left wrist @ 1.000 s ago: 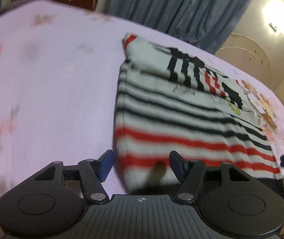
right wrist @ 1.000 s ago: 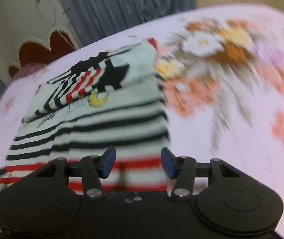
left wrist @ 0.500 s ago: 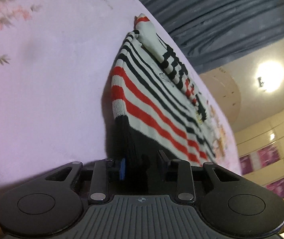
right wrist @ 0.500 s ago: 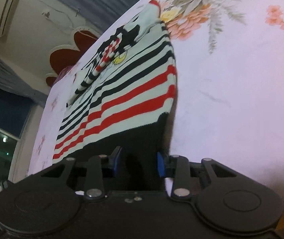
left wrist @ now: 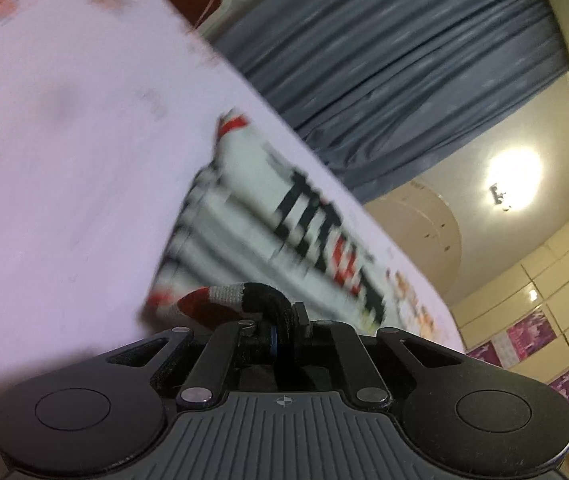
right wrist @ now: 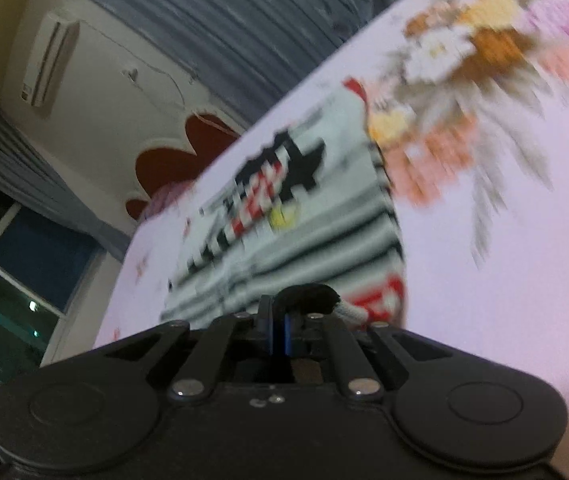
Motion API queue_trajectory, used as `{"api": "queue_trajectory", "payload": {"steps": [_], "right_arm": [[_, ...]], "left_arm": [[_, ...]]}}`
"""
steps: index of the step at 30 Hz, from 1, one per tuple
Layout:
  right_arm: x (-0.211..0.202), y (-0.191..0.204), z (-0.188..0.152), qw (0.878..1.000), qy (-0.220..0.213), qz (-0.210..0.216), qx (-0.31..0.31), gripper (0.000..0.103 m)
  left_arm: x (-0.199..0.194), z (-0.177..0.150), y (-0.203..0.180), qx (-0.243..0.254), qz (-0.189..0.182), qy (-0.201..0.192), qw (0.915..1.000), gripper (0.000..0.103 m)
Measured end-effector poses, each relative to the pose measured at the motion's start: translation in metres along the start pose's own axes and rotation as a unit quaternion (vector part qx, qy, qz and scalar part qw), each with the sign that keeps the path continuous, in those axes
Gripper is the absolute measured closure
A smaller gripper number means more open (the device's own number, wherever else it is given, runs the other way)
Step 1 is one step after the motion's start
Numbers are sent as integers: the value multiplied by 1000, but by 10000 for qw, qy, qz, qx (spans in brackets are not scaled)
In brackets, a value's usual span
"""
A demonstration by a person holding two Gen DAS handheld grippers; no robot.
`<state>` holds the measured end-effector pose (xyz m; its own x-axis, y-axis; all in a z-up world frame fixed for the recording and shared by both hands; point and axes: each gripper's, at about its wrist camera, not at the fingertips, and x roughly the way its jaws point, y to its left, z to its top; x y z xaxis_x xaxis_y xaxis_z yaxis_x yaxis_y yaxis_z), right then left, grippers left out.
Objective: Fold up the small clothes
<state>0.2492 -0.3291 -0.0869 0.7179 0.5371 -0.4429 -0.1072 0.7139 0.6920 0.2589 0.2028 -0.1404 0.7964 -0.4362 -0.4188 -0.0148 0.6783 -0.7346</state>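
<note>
A small white sweater with black and red stripes and a black hem lies partly folded on a pink floral bedsheet. My left gripper is shut on the black hem at the sweater's near left corner and holds it lifted and curled over. My right gripper is shut on the hem at the near right corner of the sweater, also lifted. Both views are blurred by motion.
The pink floral bedsheet spreads to either side of the sweater. Grey curtains and a red and white headboard stand behind the bed. A window is at the left in the right wrist view.
Both grippers, open over the hem a second ago, closed on it and have since lifted the near edge off the sheet and carried it toward the far end.
</note>
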Motion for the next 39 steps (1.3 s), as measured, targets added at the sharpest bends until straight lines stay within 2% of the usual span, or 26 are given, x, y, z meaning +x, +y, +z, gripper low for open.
{"api": "queue_trajectory", "payload": {"steps": [4, 7, 12, 16, 20, 21, 22, 23, 24, 25, 27, 29, 31, 32, 35, 36, 37, 38, 39], "right_arm": [[36, 9, 51, 9990, -436, -53, 38, 98], [71, 10, 91, 9985, -484, -189, 159, 98], [136, 8, 142, 9982, -329, -496, 90, 98], [186, -13, 169, 9963, -130, -731, 427, 98], [227, -39, 182, 9929, 137, -803, 864, 97], [234, -44, 183, 9930, 128, -747, 908, 92], [238, -45, 183, 9937, 25, -742, 839, 77], [240, -43, 184, 9939, -90, -831, 724, 68], [240, -41, 184, 9936, -235, -925, 606, 49], [238, -41, 184, 9938, -407, -896, 525, 46], [233, -43, 184, 9936, -578, -803, 551, 47], [225, -41, 184, 9935, -726, -805, 348, 48], [224, -35, 185, 9935, -660, -919, -109, 49], [226, -31, 184, 9928, -553, -988, -379, 50], [246, -18, 179, 9844, -128, -1308, -1166, 52], [255, -14, 176, 9792, 15, -1439, -1431, 54], [265, -9, 172, 9706, 185, -1623, -1769, 56], [274, -3, 165, 9593, 330, -1835, -2123, 58], [282, 3, 159, 9454, 406, -2053, -2499, 65]], "left_arm": [[44, 49, -12, 3, -150, -166, 9997, 97], [87, 84, -21, 100, -94, -115, 9998, 97], [163, 128, -22, 155, 217, 196, 9995, 97], [216, 152, -10, 55, 372, 393, 9985, 97], [243, 162, -1, 96, 208, 524, 9984, 95], [247, 164, -1, 113, 104, 502, 9986, 88], [248, 164, 0, 89, -14, 436, 9990, 63], [248, 165, 0, 34, -124, 309, 9994, 33], [246, 166, 0, 33, -191, 118, 9997, 24], [245, 167, 0, 71, -258, 5, 9996, 22], [246, 171, 0, 209, -259, -25, 9994, 22], [248, 173, -7, 694, -70, 98, 9975, 22], [255, 173, -16, 1307, 190, 296, 9908, 24], [260, 173, -21, 1605, 341, 417, 9856, 32], [281, 167, -38, 2357, 695, 824, 9658, 43], [288, 163, -45, 2643, 918, 951, 9553, 45], [292, 159, -49, 2902, 1108, 1001, 9453, 51], [296, 153, -55, 3172, 1291, 971, 9345, 64], [297, 149, -57, 3361, 1433, 914, 9264, 75]]}}
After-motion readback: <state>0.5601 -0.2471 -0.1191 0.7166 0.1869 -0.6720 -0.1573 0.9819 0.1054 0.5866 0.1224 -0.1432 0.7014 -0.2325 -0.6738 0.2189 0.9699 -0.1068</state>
